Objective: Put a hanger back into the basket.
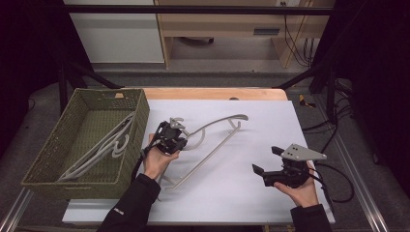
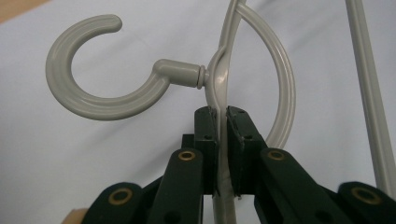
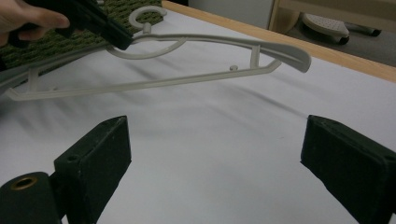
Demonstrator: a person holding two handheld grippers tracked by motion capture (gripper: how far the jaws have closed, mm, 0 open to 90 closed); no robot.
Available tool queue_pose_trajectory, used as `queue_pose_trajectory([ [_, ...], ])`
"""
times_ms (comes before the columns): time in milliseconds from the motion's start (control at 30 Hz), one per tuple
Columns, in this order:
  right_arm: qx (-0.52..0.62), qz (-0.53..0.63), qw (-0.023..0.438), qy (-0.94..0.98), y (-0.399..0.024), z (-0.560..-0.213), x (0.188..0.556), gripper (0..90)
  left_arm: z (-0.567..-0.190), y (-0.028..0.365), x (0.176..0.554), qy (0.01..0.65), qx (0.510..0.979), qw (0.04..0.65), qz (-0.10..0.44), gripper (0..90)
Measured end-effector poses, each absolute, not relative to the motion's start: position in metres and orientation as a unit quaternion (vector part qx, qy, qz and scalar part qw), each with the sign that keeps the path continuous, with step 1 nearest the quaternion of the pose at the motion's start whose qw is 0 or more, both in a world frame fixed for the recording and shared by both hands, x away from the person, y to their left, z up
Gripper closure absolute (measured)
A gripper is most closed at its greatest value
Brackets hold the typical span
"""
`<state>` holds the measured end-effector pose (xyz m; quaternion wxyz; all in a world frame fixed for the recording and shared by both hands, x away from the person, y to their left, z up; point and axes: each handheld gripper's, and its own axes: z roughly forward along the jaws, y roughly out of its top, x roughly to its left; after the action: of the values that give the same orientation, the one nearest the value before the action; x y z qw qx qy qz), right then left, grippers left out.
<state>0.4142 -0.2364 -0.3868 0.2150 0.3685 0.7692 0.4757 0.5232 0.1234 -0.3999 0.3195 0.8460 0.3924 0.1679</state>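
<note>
Open white table [image 1: 232, 193] lies between the two tools; the raised hanger [image 1: 212, 145] and the green basket [image 1: 140, 116] wall block the left.

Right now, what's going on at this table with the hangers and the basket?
A person is working with a claw in each hand. The left claw is shut on a grey plastic hanger, gripping it near the hook and holding it over the white table sheet. The right claw is open over the sheet, holding nothing. Another hanger already lies in the green basket on the left.
</note>
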Motion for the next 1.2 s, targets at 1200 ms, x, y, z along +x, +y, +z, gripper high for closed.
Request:
queue_pose_trajectory([
  [1200,0.369,0.478,0.221,0.766,-0.239,-0.384,0.412,8.7,-0.244,0.223,0.479,0.370,0.814,0.337,0.295,83.2],
])
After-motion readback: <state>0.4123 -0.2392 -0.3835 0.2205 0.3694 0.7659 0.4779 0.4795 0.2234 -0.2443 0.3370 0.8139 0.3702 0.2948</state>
